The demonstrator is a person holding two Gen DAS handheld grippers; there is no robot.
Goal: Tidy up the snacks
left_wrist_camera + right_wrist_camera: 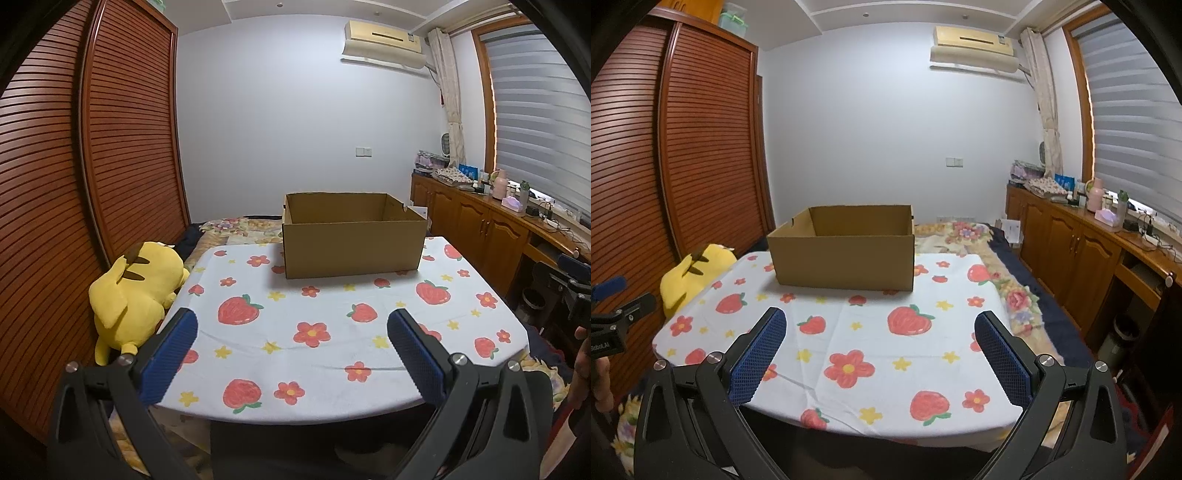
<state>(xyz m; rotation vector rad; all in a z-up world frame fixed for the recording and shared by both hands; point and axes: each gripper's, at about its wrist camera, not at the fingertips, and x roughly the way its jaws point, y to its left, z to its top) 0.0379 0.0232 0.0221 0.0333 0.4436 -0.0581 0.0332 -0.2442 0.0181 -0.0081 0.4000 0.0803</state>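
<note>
An open brown cardboard box (352, 243) stands at the far side of a table covered with a white strawberry-and-flower cloth (314, 332). It also shows in the right wrist view (846, 254), far left of the cloth (871, 332). The inside I can see is bare cardboard; its bottom is hidden. No snacks are in view. My left gripper (291, 317) is open and empty above the table's near edge. My right gripper (881, 315) is open and empty, also above the near edge. The left gripper's body shows at the left edge of the right wrist view (617, 317).
A yellow plush toy (136, 295) lies left of the table against a slatted wooden wardrobe (92, 166). A bed with a floral cover (997, 280) lies behind and to the right. A wooden cabinet run (1089, 251) with clutter stands along the right wall.
</note>
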